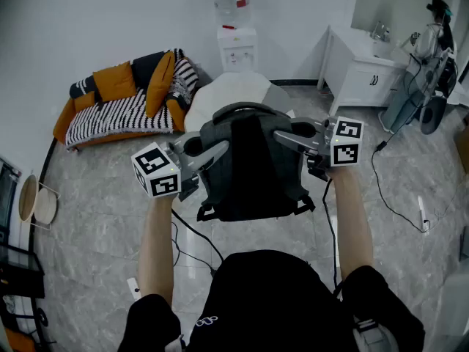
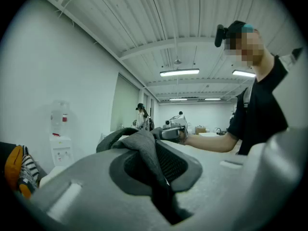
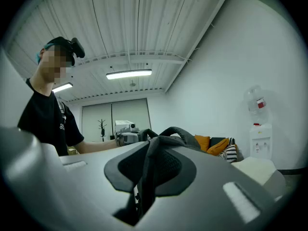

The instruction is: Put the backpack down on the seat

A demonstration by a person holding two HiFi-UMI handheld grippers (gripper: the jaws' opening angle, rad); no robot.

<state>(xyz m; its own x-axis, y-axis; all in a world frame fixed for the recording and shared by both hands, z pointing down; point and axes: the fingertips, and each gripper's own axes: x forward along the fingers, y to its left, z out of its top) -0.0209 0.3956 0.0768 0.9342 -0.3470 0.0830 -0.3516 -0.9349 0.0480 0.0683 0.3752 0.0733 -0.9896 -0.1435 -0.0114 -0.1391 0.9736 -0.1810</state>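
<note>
A dark grey backpack hangs in the air in front of me, back panel facing me, held by both shoulder straps. My left gripper is shut on the left strap. My right gripper is shut on the right strap. Each strap runs pinched between the jaws in its gripper view, and the top handle arches above. The white seat stands on the floor beyond the backpack, partly hidden by it. The backpack is above the floor and apart from the seat.
A striped sofa with orange cushions stands at the back left. A water dispenser stands against the wall behind the seat. A white cabinet is at the back right. Cables trail over the tiled floor.
</note>
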